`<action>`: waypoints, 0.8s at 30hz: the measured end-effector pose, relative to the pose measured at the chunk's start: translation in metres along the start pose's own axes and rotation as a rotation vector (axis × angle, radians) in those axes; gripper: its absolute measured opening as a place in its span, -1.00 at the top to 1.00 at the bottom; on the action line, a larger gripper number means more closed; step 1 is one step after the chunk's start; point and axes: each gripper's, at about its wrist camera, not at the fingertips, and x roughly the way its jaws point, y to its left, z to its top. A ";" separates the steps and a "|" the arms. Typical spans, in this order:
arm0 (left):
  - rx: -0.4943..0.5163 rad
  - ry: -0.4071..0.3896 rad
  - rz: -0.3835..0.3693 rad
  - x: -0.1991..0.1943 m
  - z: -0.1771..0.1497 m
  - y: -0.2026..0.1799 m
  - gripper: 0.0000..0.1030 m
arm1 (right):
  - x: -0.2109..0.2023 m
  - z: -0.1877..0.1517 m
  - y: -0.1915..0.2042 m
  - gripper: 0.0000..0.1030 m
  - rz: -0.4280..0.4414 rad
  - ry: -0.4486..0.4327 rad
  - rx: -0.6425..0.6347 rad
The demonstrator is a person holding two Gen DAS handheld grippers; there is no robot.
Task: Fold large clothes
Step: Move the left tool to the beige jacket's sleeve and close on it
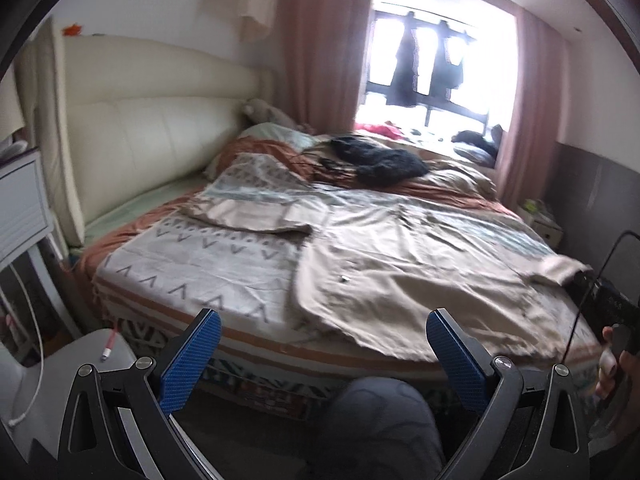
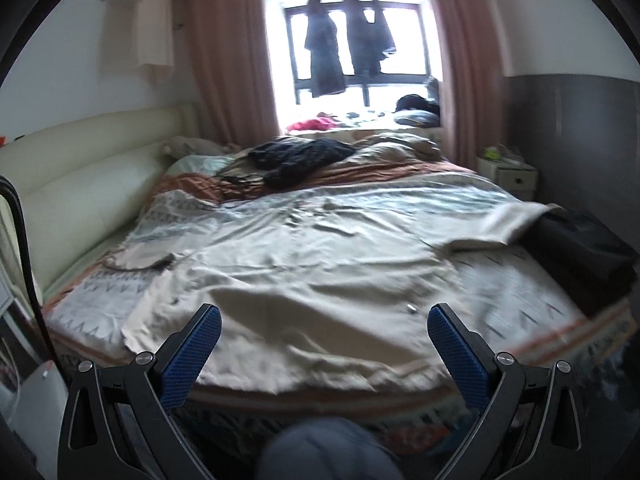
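Nearest the lens, we held the left gripper [image 1: 323, 344] and right gripper [image 2: 324, 340] spread wide and empty above a knee [image 2: 324, 450]. Beyond, the beige garment [image 2: 288, 280] lay spread flat on the bed [image 2: 532, 300] (thin, soft and light, we judged); its near hem corners offered the best hold. We read no labels.

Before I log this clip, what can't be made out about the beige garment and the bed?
- Beige garment: motion blur in both views hides its type and any fastenings.
- Its right sleeve: the end meets dark folded clothes; overlap unclear.
- Dark heap further back on the bed: too blurred to identify.
- Bed's near edge: partly hidden by a knee.
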 end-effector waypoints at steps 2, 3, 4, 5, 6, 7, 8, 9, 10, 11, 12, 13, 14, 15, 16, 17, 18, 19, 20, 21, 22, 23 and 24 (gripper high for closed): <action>-0.025 0.007 0.023 0.009 0.006 0.009 -0.99 | 0.019 0.007 0.008 -1.00 0.018 0.009 -0.006; -0.036 0.011 0.040 0.015 0.010 0.013 -0.99 | 0.029 0.011 0.013 -1.00 0.030 0.017 -0.006; -0.040 0.015 0.053 0.019 0.013 0.017 -0.99 | 0.038 0.015 0.015 -1.00 0.042 0.026 -0.005; -0.044 0.020 0.069 0.024 0.017 0.020 -0.99 | 0.047 0.018 0.019 -1.00 0.050 0.032 -0.008; -0.049 0.023 0.082 0.027 0.019 0.024 -0.99 | 0.055 0.022 0.022 -1.00 0.055 0.034 -0.013; -0.057 0.029 0.091 0.030 0.022 0.026 -0.99 | 0.064 0.026 0.026 -1.00 0.059 0.034 -0.020; -0.067 0.036 0.098 0.034 0.025 0.030 -0.99 | 0.072 0.029 0.029 -1.00 0.064 0.037 -0.022; -0.073 0.039 0.101 0.037 0.027 0.031 -0.99 | 0.079 0.032 0.031 -1.00 0.071 0.039 -0.022; -0.081 0.042 0.103 0.041 0.030 0.034 -0.99 | 0.087 0.036 0.034 -1.00 0.080 0.040 -0.020; -0.087 0.045 0.110 0.045 0.033 0.036 -0.99 | 0.093 0.040 0.037 -1.00 0.085 0.039 -0.019; -0.091 0.048 0.119 0.049 0.035 0.037 -0.99 | 0.099 0.043 0.039 -1.00 0.090 0.037 -0.020; -0.092 0.050 0.127 0.051 0.037 0.039 -0.99 | 0.107 0.047 0.043 -1.00 0.096 0.036 -0.023; -0.093 0.052 0.134 0.053 0.039 0.039 -0.99 | 0.114 0.050 0.045 -1.00 0.103 0.037 -0.024; -0.094 0.056 0.146 0.057 0.041 0.040 -0.99 | 0.123 0.054 0.048 -1.00 0.113 0.040 -0.025; -0.097 0.059 0.153 0.060 0.042 0.041 -0.99 | 0.130 0.057 0.051 -1.00 0.122 0.041 -0.027; -0.101 0.064 0.159 0.062 0.043 0.042 -0.99 | 0.138 0.061 0.053 -1.00 0.133 0.045 -0.029; -0.110 0.072 0.165 0.066 0.045 0.044 -0.99 | 0.146 0.064 0.057 -1.00 0.145 0.048 -0.032; -0.118 0.078 0.172 0.069 0.045 0.045 -0.99 | 0.155 0.067 0.061 -1.00 0.157 0.050 -0.036; -0.124 0.083 0.178 0.072 0.046 0.046 -0.99 | 0.163 0.071 0.065 -1.00 0.168 0.052 -0.039; -0.131 0.088 0.189 0.075 0.046 0.047 -0.99 | 0.171 0.074 0.071 -1.00 0.180 0.055 -0.042; -0.134 0.091 0.198 0.077 0.047 0.049 -0.99 | 0.178 0.077 0.076 -1.00 0.192 0.058 -0.043; -0.137 0.095 0.207 0.079 0.047 0.050 -0.99 | 0.187 0.080 0.082 -1.00 0.207 0.063 -0.047; -0.142 0.102 0.219 0.083 0.048 0.051 -0.99 | 0.195 0.082 0.087 -1.00 0.220 0.068 -0.050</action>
